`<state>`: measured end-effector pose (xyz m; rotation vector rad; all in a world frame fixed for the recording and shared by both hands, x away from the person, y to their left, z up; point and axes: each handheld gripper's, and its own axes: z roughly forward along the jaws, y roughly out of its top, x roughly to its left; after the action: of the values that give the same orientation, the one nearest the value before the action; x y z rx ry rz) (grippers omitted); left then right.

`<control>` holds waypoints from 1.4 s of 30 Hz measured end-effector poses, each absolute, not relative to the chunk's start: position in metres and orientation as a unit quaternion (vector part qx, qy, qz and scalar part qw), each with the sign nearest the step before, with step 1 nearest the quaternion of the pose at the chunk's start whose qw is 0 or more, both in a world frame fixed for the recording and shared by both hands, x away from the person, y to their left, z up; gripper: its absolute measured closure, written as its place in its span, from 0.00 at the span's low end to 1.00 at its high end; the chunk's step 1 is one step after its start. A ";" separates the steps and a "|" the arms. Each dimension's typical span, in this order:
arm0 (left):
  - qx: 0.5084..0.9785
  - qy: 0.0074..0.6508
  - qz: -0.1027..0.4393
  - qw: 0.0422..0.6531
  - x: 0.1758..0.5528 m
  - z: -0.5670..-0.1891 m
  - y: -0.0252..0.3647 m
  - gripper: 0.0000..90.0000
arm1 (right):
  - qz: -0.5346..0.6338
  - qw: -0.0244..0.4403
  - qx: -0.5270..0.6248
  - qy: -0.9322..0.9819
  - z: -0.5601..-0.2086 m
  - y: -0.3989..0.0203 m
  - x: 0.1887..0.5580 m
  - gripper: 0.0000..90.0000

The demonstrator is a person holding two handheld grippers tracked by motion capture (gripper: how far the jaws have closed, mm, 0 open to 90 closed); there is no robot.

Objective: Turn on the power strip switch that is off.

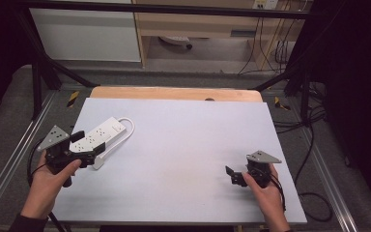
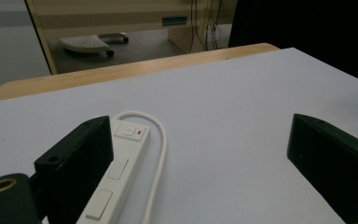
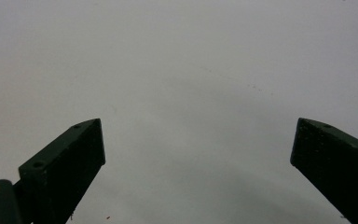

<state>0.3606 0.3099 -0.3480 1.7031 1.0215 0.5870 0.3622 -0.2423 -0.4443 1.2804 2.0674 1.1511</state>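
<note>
On the table point(image 1: 183, 159), a white power strip point(image 1: 98, 136) lies toward nine o'clock of the pale sheet, set on a diagonal with its far end pointing to about one o'clock. Its white cord point(image 1: 121, 137) loops out from that far end and curls back along the strip's right side. In the left gripper view the power strip point(image 2: 121, 168) runs up from the bottom edge just beside the left jaw, its rocker switch point(image 2: 131, 131) with a small red mark at the far end, and the cord point(image 2: 161, 154) arches round to the right of it.

The left hand-held gripper point(image 1: 88, 145) sits at the near end of the strip — jaws spread wide, nothing between them, pointing toward two o'clock. Whether a jaw touches the strip cannot be told. The left hand point(image 1: 53, 176) grasps the handle from below, forearm coming up from the bottom left corner, a grey three-cornered plate point(image 1: 54, 137) on top.

The right hand-held gripper point(image 1: 233, 176) is well apart from the strip, at about four o'clock on the sheet, pointing toward nine o'clock. Its jaws are also spread — the right gripper view has bare table surface point(image 3: 182, 93) between them. The right hand point(image 1: 265, 186) wraps the handle, wrist angled in from the bottom edge.
</note>
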 end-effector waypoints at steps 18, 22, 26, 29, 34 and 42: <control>0.715 0.423 0.247 0.498 0.381 -0.345 0.303 0.08 | 0.417 0.223 0.463 0.750 -0.444 -0.242 0.362 0.04; 0.718 0.425 0.246 0.494 0.386 -0.347 0.301 0.08 | 0.417 0.224 0.462 0.750 -0.444 -0.242 0.362 0.04; 0.723 0.426 0.247 0.485 0.392 -0.350 0.298 0.08 | 0.417 0.224 0.462 0.750 -0.444 -0.242 0.362 0.04; 0.723 0.429 0.248 0.481 0.395 -0.351 0.298 0.08 | 0.417 0.224 0.462 0.750 -0.444 -0.242 0.362 0.04; 0.717 0.438 0.241 0.485 0.400 -0.353 0.299 0.08 | 0.418 0.222 0.463 0.749 -0.444 -0.242 0.362 0.04; 0.715 0.448 0.243 0.479 0.411 -0.358 0.302 0.09 | 0.418 0.223 0.462 0.750 -0.444 -0.242 0.362 0.04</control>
<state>0.4105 0.3017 -0.3576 1.7461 1.0929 0.5932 0.3618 -0.2418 -0.4436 1.2748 2.0704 1.1536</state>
